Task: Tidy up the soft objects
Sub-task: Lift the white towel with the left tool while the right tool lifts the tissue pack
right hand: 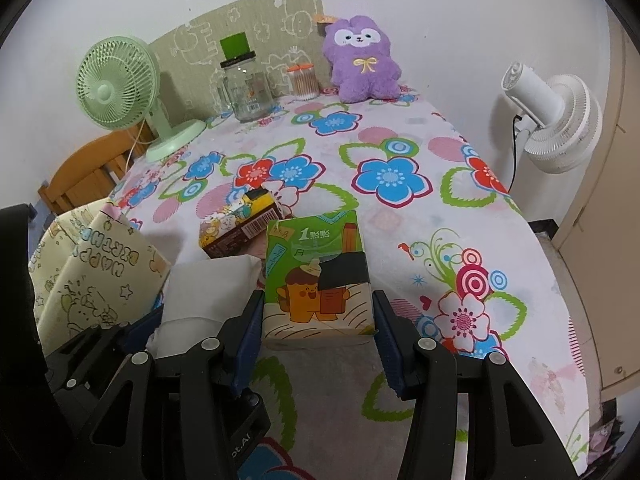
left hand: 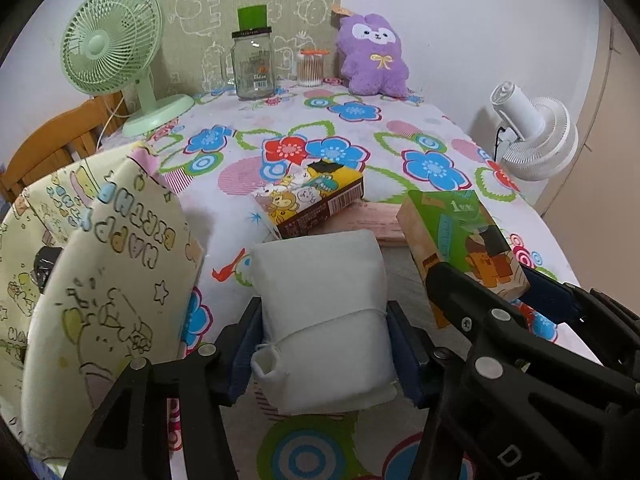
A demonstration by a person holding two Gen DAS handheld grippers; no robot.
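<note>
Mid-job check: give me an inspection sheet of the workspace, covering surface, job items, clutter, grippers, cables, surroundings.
Surface: floral tablecloth covers the table.
Job's things: white cloth bundle between the left gripper's fingers; green tissue pack between the right gripper's fingers; yellow tissue pack behind them; purple plush at the back; birthday-print fabric bag at left.
Clutter: glass jar, cotton swab tub, green desk fan.
Grippers: left gripper shut on the bundle; right gripper shut on the green pack.
Cables: black cord below the white fan; pale cord by the green fan.
Surroundings: white fan off the right edge, wooden chair left, printed backboard against the wall.
</note>
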